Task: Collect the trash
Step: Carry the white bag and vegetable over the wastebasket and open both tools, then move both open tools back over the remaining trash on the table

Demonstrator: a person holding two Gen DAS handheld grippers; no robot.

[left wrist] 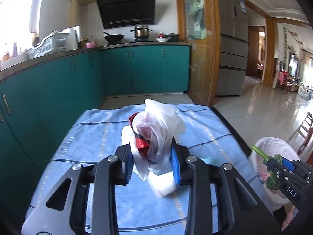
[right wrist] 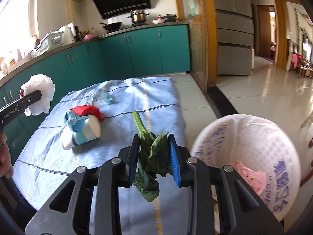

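My left gripper [left wrist: 151, 163] is shut on a crumpled white plastic bag [left wrist: 160, 125] with a red wrapper inside, held above the blue tablecloth [left wrist: 92, 143]; it also shows in the right wrist view [right wrist: 42, 93] at the far left. My right gripper [right wrist: 154, 157] is shut on a wilted green leafy vegetable [right wrist: 152, 156] with its stalk pointing up, just left of the white-lined trash bin [right wrist: 248, 156]. In the left wrist view, the right gripper [left wrist: 273, 168] hangs over the bin [left wrist: 268, 146]. A white bottle with a blue label [right wrist: 84, 132] and a red scrap [right wrist: 87, 111] lie on the cloth.
A small blue scrap [right wrist: 107, 97] lies near the cloth's far edge. Pink trash [right wrist: 250, 174] sits in the bin. Teal kitchen cabinets [left wrist: 137, 68] run along the left and back. A glossy tiled floor [right wrist: 264, 94] stretches right of the table. A wooden chair [left wrist: 305, 129] stands beyond the bin.
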